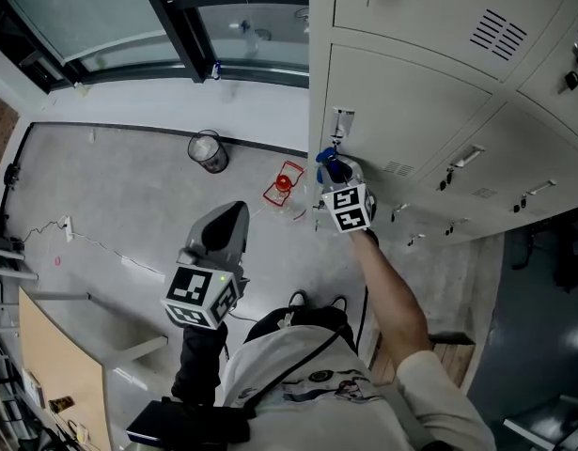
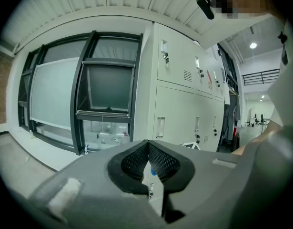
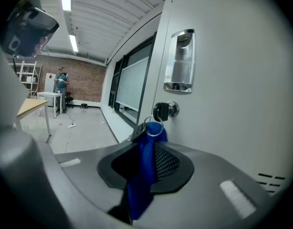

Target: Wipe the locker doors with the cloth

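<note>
My right gripper (image 1: 334,169) is shut on a blue cloth (image 3: 147,168), and the cloth's tip (image 1: 326,165) is held against a pale grey locker door (image 1: 401,111), just below its key lock (image 3: 165,110) and clear label holder (image 3: 181,62). A key ring hangs from the lock right over the cloth's top. My left gripper (image 1: 227,224) hangs lower and to the left, away from the lockers, shut with nothing in it; its jaws (image 2: 148,162) meet at the tip. From the left gripper view the row of lockers (image 2: 184,99) stands ahead.
A bin (image 1: 209,151) and a red object (image 1: 284,184) sit on the floor by the window wall (image 1: 176,26). Further locker doors with handles (image 1: 465,156) run to the right. A wooden table (image 1: 63,374) stands at lower left. A cable (image 1: 110,252) trails on the floor.
</note>
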A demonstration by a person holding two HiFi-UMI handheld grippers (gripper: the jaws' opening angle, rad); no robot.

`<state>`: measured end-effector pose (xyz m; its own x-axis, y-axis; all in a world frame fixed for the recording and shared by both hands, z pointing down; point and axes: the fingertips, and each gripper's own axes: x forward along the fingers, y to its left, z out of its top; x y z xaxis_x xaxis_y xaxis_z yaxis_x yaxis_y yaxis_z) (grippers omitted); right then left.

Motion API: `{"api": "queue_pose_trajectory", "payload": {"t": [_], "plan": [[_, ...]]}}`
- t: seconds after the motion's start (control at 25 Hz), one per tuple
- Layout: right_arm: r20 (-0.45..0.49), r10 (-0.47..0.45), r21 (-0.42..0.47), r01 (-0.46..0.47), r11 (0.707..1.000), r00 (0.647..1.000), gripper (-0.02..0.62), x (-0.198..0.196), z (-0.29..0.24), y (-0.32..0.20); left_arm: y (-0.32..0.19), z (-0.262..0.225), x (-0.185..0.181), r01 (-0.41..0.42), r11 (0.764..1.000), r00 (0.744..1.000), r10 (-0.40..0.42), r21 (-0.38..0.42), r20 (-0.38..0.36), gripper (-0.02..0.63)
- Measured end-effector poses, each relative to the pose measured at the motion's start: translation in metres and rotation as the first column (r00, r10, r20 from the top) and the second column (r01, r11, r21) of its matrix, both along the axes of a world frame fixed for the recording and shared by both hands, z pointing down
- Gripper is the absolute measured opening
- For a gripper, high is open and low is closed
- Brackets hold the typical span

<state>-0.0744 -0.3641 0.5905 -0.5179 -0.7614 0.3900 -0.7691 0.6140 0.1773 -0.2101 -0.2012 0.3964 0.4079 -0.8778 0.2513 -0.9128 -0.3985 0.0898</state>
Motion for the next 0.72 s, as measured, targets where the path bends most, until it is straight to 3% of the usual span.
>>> {"api": "queue_pose_trajectory", "payload": {"t": [0.2, 0.52, 0.72], "plan": [[0.007, -0.015, 0.000, 0.015, 1.000, 1.000, 0.066, 0.015, -0.009, 0.031, 0.000, 0.006, 0.000, -0.019, 1.000, 0.999, 0.019, 0.001, -0.029, -0.008], [0.046, 0.128, 0.033, -0.130, 0.991, 0.991, 0.066, 0.082, -0.050, 0.121, 0.013, 0.020, 0.023, -0.100, 0.995, 0.989, 0.099, -0.010, -0.106, -0.008], [0.092, 0.194, 0.093, -0.203, 0.975, 0.977, 0.066, 0.114, -0.098, 0.171, 0.037, 0.018, 0.048, -0.130, 0.991, 0.986, 0.130, 0.003, -0.106, -0.008]]}}
